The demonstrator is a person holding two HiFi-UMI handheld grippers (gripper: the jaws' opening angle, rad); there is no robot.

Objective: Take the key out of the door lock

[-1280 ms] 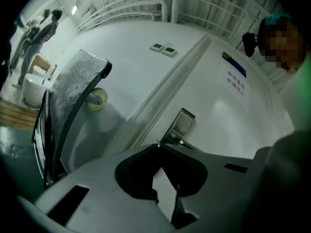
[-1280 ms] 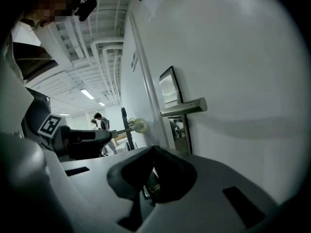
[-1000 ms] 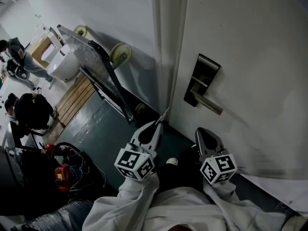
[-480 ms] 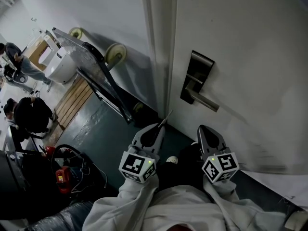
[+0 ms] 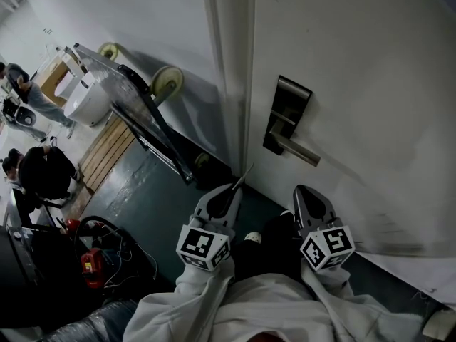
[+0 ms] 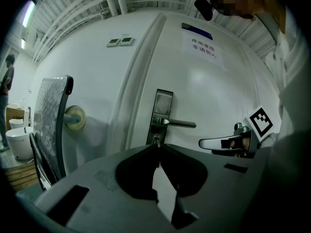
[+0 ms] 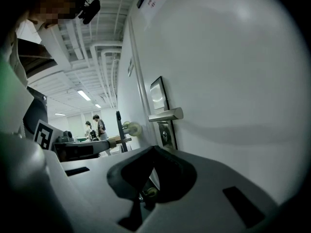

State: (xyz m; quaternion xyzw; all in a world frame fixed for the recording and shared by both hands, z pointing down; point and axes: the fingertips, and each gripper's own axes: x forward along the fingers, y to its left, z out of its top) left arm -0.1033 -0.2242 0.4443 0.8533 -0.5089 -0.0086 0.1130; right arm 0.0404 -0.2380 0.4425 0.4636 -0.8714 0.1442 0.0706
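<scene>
Key (image 5: 246,172) pinched by left gripper (image 5: 237,184); door sign (image 6: 201,50) print illegible.

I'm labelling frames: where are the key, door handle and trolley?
Key (image 5: 244,174): head view, its blade.
Handle (image 5: 299,153): head view, mid-lever.
Trolley (image 5: 114,77): head view, its metal deck.

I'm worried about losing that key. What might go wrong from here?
The key sticks out from the very tip of the left hand-held gripper, so it might slip and drop onto the dark floor. It also points toward the door and could scrape it.
</scene>
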